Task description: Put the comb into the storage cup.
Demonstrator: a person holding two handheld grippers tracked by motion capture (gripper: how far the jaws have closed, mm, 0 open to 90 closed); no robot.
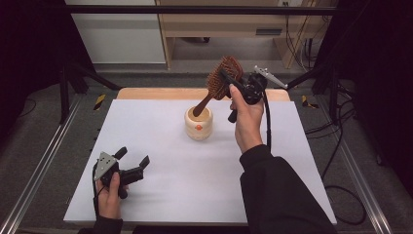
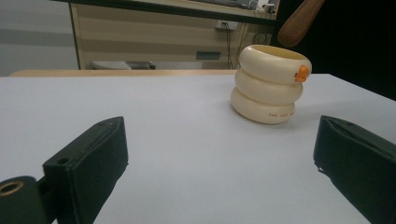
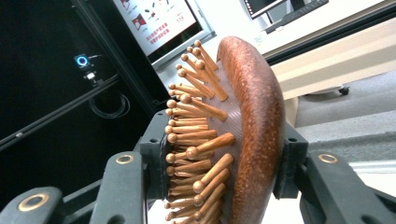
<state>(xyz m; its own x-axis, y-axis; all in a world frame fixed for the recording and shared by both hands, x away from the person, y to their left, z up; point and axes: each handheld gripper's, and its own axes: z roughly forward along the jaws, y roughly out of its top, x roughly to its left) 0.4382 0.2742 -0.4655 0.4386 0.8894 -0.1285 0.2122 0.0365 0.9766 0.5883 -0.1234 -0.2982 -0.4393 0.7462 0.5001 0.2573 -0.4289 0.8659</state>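
Wooden hairbrush (image 3: 243, 135) between clamped fingers (image 3: 154, 158)

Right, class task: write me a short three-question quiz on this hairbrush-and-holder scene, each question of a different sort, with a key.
1. True or false: the right gripper is clamped on the head of the wooden hairbrush.
2. Where is the brush's handle end? A) lying flat on the table B) at the mouth of the cream ringed holder C) between the left gripper's jaws
3. In a word, how do the left gripper's jaws stand?

Key: 1 true; 2 B; 3 open, with nothing between them.
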